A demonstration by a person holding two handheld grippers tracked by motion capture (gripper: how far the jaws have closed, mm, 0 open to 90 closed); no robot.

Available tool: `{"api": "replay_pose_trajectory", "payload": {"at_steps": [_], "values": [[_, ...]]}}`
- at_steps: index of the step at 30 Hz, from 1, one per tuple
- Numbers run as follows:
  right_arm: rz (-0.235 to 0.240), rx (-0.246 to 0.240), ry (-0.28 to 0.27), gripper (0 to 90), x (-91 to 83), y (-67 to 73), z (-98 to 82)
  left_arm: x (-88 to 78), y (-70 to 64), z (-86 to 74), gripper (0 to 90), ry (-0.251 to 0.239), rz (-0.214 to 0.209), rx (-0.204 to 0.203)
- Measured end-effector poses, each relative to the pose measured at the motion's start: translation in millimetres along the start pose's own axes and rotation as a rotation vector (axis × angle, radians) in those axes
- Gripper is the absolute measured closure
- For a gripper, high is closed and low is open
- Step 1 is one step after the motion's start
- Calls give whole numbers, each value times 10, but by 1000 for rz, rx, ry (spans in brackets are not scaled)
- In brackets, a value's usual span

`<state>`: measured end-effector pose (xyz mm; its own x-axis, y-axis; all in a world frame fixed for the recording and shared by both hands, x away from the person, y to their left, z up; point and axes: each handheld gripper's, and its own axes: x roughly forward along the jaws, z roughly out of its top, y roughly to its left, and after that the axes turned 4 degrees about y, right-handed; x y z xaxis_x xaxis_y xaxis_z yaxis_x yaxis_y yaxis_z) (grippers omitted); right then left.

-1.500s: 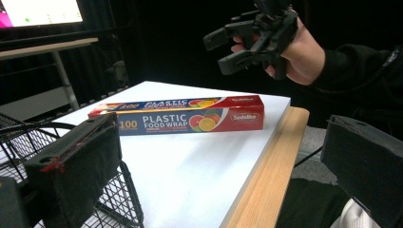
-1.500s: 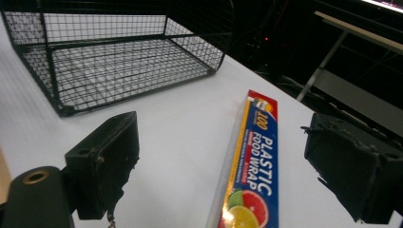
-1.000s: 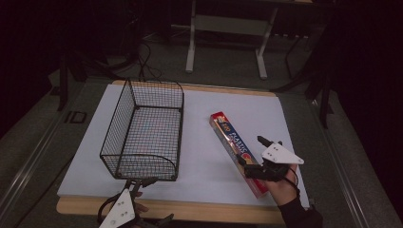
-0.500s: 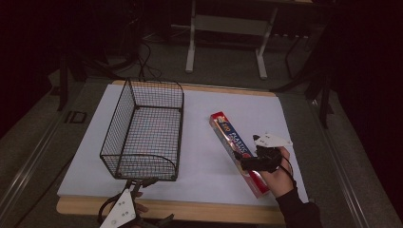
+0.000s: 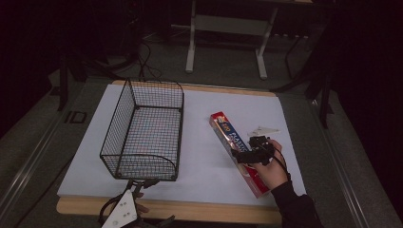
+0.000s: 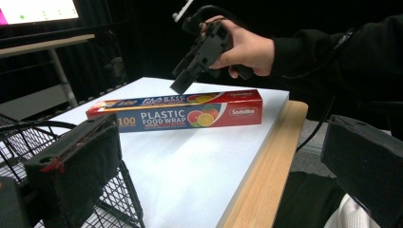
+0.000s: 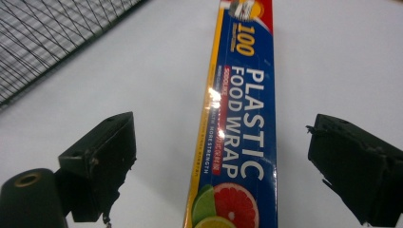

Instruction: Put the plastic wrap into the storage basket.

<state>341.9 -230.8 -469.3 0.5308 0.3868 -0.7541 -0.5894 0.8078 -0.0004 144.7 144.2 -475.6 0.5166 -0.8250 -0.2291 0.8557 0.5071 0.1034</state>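
A white surface [image 5: 199, 142] stood in a dark room; the box of wrap [image 7: 237, 123] lay near its right edge. The right tool [image 7: 223, 171] hovered spread over it — best lowered square, jaws straddling the narrow sides. Left tool [image 6: 214, 161] spread too, by the basket [image 5: 142, 137].

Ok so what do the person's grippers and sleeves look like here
Both grippers are black, each with two blocky black jaws. The right gripper has a black cable looping behind the hand and a pale three-cornered plate on top; its arm wears a black sleeve. The left gripper also carries a pale three-cornered plate, dotted with small holes.
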Motion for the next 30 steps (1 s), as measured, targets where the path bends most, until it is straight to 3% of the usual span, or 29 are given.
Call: {"api": "replay_pose_trajectory", "payload": {"at_steps": [12,20,21,24,30], "values": [[-39,20,136,91,253,-58,59,-7,-6,1,2,-6,-2,0],[-38,61,271,96,400,-150,85,-10,-3,2,2,-7,-4,0],[-41,62,288,142,415,-147,92,-10,-3,1,2,-6,-4,0],[-44,79,329,146,462,-137,102,-8,-7,1,2,-6,-1,0],[-52,70,421,175,574,-135,120,-15,-12,1,2,-10,-3,-2]]}}
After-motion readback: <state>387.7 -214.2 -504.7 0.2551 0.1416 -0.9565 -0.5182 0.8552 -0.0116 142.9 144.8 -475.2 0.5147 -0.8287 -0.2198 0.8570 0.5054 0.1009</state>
